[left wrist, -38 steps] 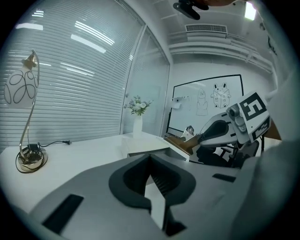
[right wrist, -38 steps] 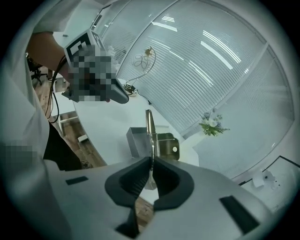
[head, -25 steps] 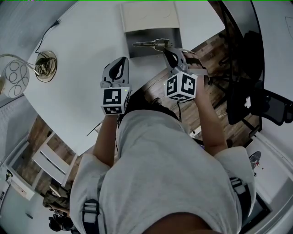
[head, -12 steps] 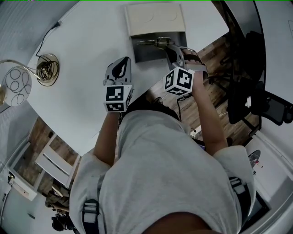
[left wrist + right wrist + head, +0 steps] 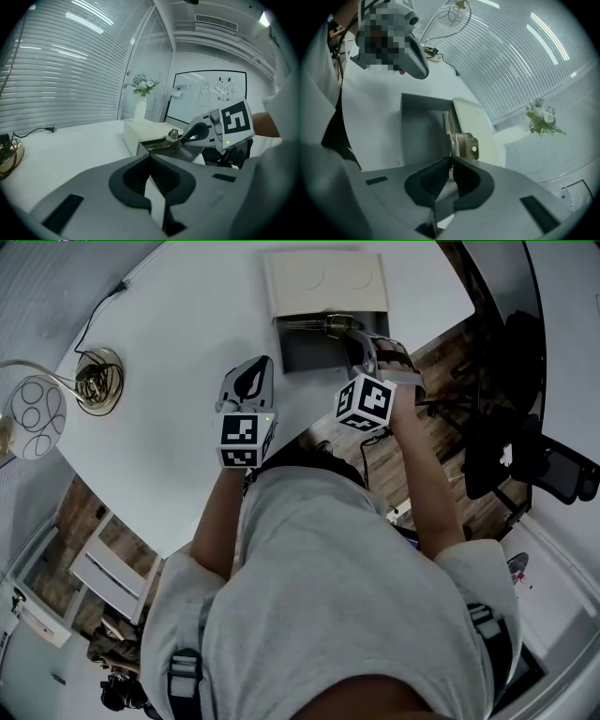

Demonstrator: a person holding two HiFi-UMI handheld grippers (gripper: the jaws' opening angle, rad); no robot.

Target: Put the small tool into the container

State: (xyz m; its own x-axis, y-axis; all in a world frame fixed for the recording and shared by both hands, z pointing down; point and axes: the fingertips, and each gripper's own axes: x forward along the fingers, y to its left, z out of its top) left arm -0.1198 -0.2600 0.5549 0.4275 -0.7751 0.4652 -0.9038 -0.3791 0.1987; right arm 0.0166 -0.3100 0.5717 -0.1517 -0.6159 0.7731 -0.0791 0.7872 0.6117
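Observation:
My right gripper (image 5: 348, 334) is shut on a small metal spring tool (image 5: 317, 323), which hangs over the open grey container (image 5: 317, 354) close to its cream lid (image 5: 324, 281). In the right gripper view the tool (image 5: 461, 143) juts from between the jaws of the right gripper (image 5: 450, 163), above the container's grey floor (image 5: 419, 133), with the lid (image 5: 472, 119) just beyond. My left gripper (image 5: 253, 369) rests low over the white table (image 5: 169, 324), left of the container, jaws together and empty. The left gripper (image 5: 150, 158) looks toward the tool (image 5: 163, 144) and the right gripper (image 5: 197, 133).
A lamp with a round white shade (image 5: 32, 416) and a dish of coiled cable (image 5: 95, 377) stand at the table's left. The table's curved edge (image 5: 309, 423) runs just under both grippers. A dark chair (image 5: 520, 451) is at the right. A vase of flowers (image 5: 142, 96) stands far back.
The right gripper has carried the tool further over the container, toward the lid side. The left gripper has hardly moved.

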